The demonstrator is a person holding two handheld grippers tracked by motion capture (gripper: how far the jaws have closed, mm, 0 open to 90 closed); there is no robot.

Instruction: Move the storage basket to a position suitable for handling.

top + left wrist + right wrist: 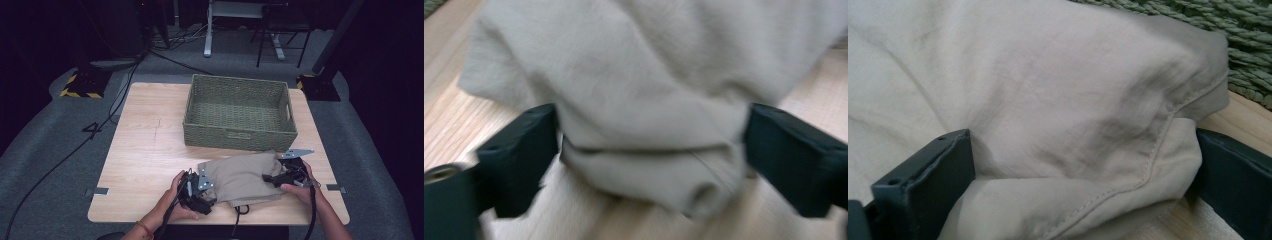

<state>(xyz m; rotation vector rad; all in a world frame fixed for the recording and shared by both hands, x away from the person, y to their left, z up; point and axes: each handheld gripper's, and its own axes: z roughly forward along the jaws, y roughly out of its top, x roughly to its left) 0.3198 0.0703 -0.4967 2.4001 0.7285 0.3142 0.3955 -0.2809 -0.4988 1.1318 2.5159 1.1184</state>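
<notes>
Near edge of the table (135, 165): 2 hands came in from the bottom of the high view, 1 gripper each, both at the folded beige garment (240, 177).

Left gripper (202, 192) sat at the garment's left end. In the left gripper view its 2 black jaws stood wide apart, with a rolled fold of the garment (644, 125) bulging between them. Fabric reached both jaw faces, but the frame was blurred; I could not tell whether the pads pressed or only touched. No earlier frame to compare. I read it as spread wide around the bundle, not a firm pinch.

Right gripper (274, 177) sat at the garment's right end, grey three-cornered plate on top. In the right gripper view its jaws were likewise at full spread, with a stitched hem fold of the garment (1058, 130) lying between them. Cloth draped against the left jaw and ran up to the right one. It looked loose, not clamped.

The garment lay flat on the table, front-center, folded into a rough rectangle, a dark cord end hanging at its near edge. Bare wood showed under it in both gripper views.

Further back: green woven basket (240, 112) stood upright on the table, just behind the garment. Its front wall was close to the cloth's far edge; I could not tell whether they touched. Basket weave showed at the top right of the right gripper view.

Beyond the table: grey floor, cables, stand legs.
</notes>
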